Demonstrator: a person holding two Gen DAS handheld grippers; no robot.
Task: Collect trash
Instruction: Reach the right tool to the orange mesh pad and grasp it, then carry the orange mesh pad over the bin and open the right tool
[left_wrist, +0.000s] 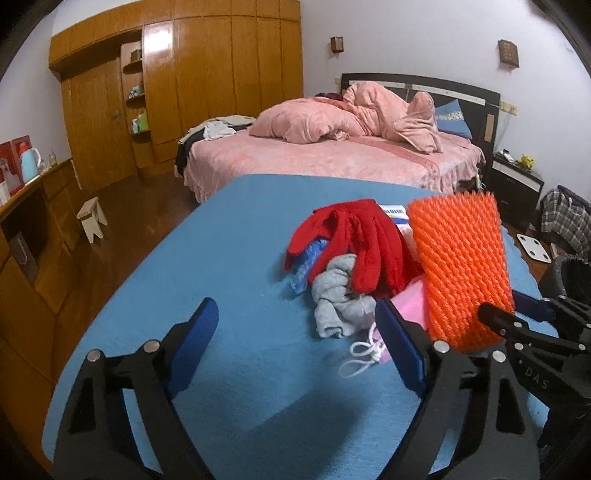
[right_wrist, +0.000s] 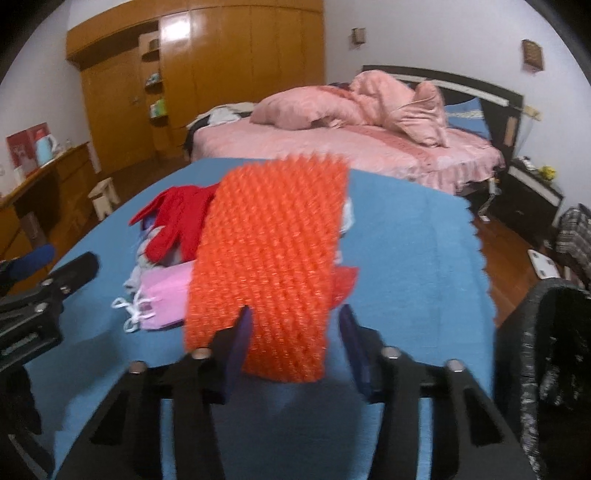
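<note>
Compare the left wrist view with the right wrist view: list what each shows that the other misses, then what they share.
Only the left wrist view: the left gripper head-on, jaws wide over bare blue cloth, plus a grey garment in the pile.

Only the right wrist view: the right gripper from behind, with the orange foam net between its jaws, and the black-lined bin seen more fully.

Both: the orange foam net, red gloves, pink bag, pink bed and wooden wardrobe.
</note>
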